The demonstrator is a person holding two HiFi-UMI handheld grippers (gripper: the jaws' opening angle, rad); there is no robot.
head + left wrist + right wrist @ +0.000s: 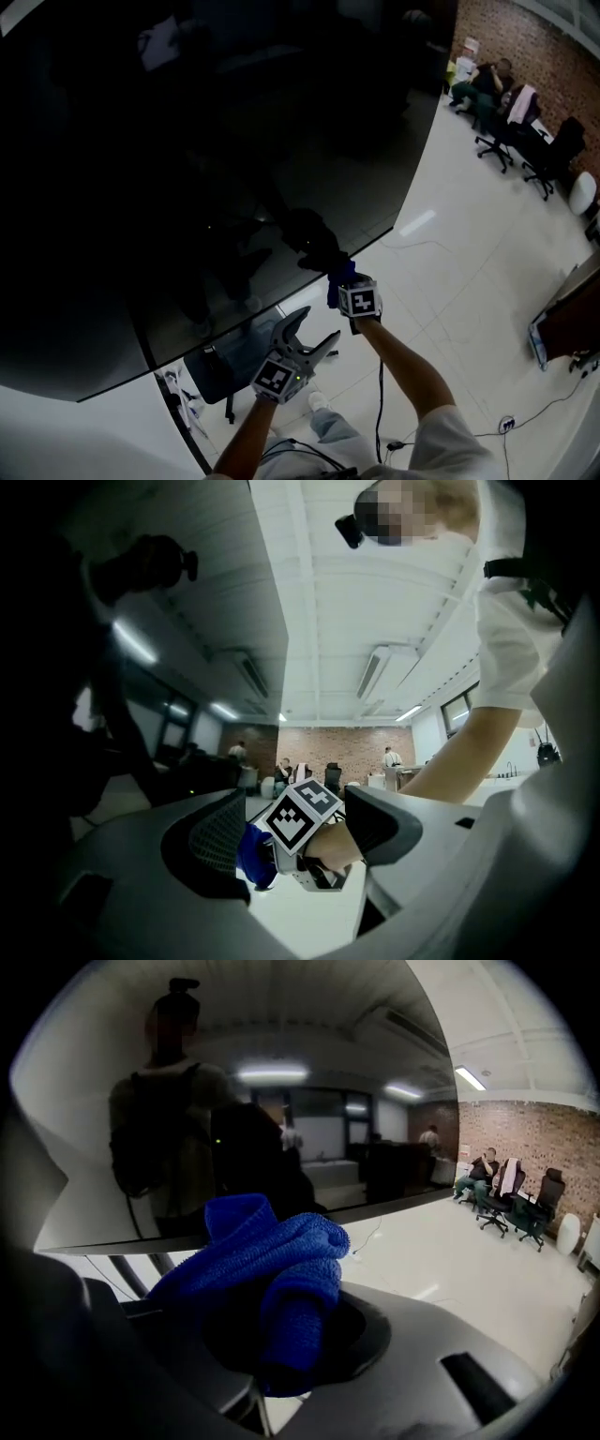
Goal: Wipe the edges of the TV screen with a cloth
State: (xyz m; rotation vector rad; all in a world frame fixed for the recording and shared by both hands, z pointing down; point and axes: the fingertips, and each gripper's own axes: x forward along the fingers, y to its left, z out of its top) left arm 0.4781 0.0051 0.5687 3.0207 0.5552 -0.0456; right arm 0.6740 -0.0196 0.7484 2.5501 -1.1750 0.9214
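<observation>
Open office, white tiled floor (469,262), with a brick wall (539,52) and office chairs (511,131) at the far side.

Right tool (281,1330) was clamped on a bunched blue cloth (277,1255). The wad filled the gap between the jaws and stood proud above them, with one folded lobe hanging down in front. Left tool (314,330) had its jaws spread with nothing between them. It was held just below and beside the right one, off the glass.

Handling, cloth (judged): looped pile, soft, light, no stiffness. It should squash and drag rather than skid. The grip sat deep in the bunch and looked secure. The free top fold is the working face. Risk: if little cloth leads the jaws, their hard tips could meet the panel.

Handling, TV screen (187,141) (judged): large, dark, glossy and fragile, carried on a stand (171,396). It wants light pressure and might rock if pushed. It is not a thing to grasp; at most the free tool could steady the frame.

Position: in the head view the cloth sat at the screen's lower edge, toward its right-hand end, with the panel stretching up and left from the right tool. In the right gripper view the dark bottom edge ran just behind the top of the wad. Contact looked likely but I could not confirm it.
</observation>
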